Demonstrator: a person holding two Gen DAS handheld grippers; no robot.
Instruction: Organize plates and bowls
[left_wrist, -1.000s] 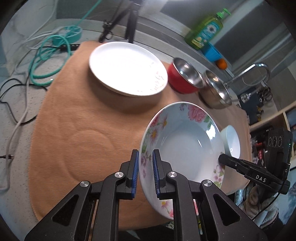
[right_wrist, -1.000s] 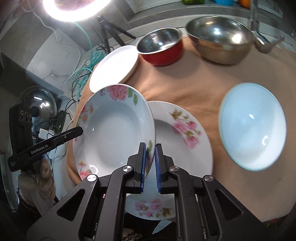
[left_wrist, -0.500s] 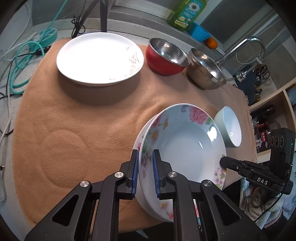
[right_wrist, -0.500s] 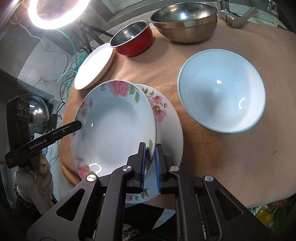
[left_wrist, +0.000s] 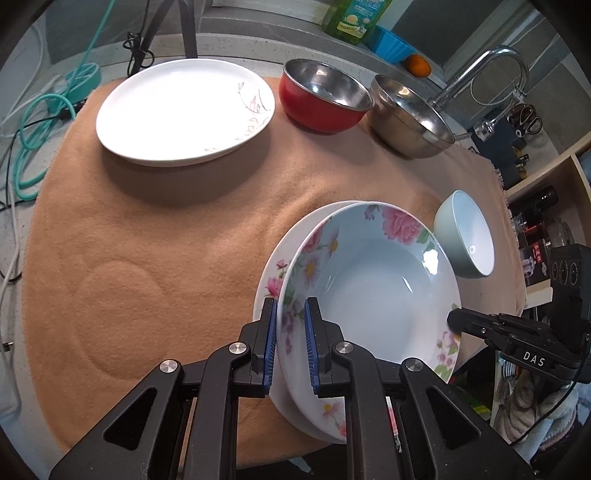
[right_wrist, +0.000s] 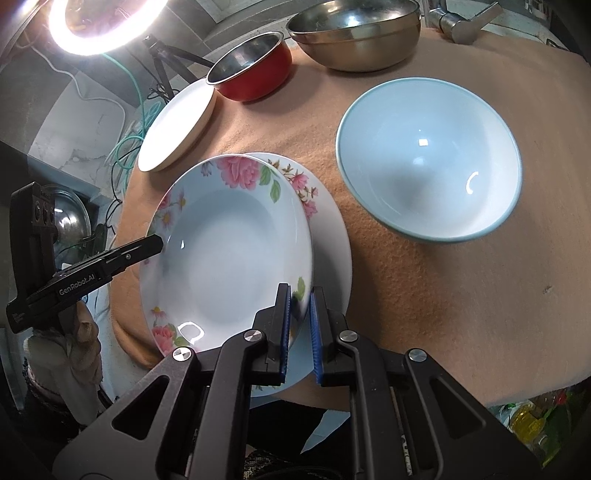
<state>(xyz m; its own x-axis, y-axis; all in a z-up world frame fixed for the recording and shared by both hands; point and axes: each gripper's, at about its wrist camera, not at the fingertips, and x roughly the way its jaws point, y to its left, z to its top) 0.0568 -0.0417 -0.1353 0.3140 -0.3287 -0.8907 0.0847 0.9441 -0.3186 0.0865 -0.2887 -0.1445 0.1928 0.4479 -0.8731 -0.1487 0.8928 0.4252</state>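
Observation:
A deep floral plate (left_wrist: 373, 291) (right_wrist: 229, 254) hangs just over a second floral plate (left_wrist: 275, 273) (right_wrist: 328, 229) that lies on the tan cloth. My left gripper (left_wrist: 290, 343) is shut on its left rim, and my right gripper (right_wrist: 300, 328) is shut on its right rim. Each gripper also shows in the other's view, at the plate's opposite edge. A pale blue bowl (left_wrist: 467, 236) (right_wrist: 428, 158) stands to the right of the two plates. Farther back are a white plate (left_wrist: 184, 110) (right_wrist: 177, 125), a red bowl (left_wrist: 325, 96) (right_wrist: 251, 70) and a steel bowl (left_wrist: 410, 118) (right_wrist: 354, 33).
The tan cloth (left_wrist: 147, 240) covers the counter. Teal and white cables (left_wrist: 29, 122) lie off its left edge. A tap (left_wrist: 487, 70), a green soap bottle (left_wrist: 354, 14) and an orange (left_wrist: 417, 64) sit behind. A ring light (right_wrist: 99, 26) glares at upper left.
Both grippers carried the floral plate down and across, so that it now sits nearly centred over the lower floral plate. Their grip did not change.

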